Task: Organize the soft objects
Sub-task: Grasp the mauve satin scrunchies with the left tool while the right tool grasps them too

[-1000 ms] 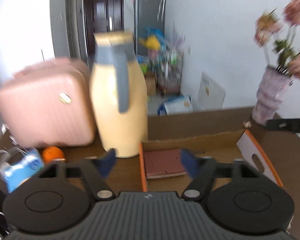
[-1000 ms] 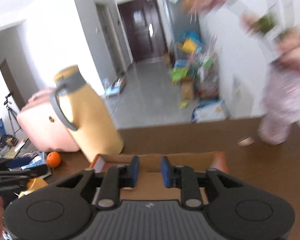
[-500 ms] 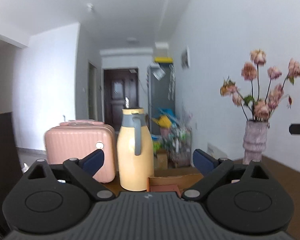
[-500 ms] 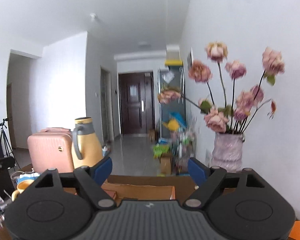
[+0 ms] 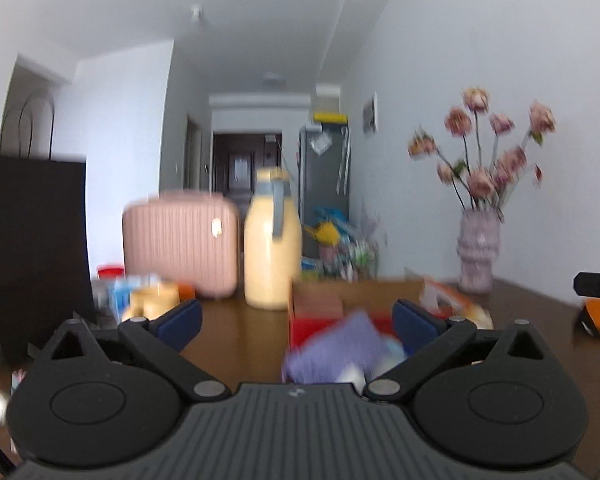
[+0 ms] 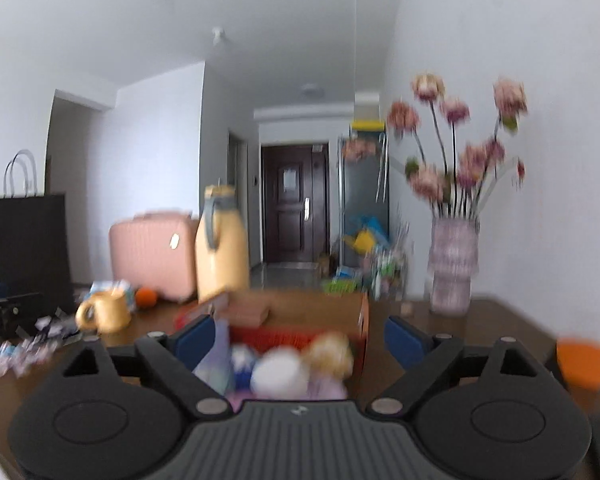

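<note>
Both views are blurred by motion. A red basket (image 6: 300,338) holds several soft toys: a purple one (image 5: 336,350), a white one (image 6: 280,372) and a yellow-brown one (image 6: 328,354). Behind it stands an open cardboard box (image 6: 320,308) with a brown sponge (image 5: 318,304) inside. My left gripper (image 5: 296,320) is open and empty, level with the basket's near side. My right gripper (image 6: 296,338) is open and empty, with the toys showing between its fingers.
On the brown table (image 5: 236,344) stand a pink suitcase (image 5: 180,240), a yellow thermos jug (image 5: 272,240), a yellow mug (image 6: 104,312), an orange (image 6: 146,298) and a vase of pink flowers (image 6: 452,268). A black paper bag (image 6: 24,240) stands at the left. An orange object (image 6: 584,360) lies at the right.
Both grippers have pulled back and tilted down from the room view, bringing the red basket of soft toys into sight. The right gripper opened during the last second; the left stayed open.
</note>
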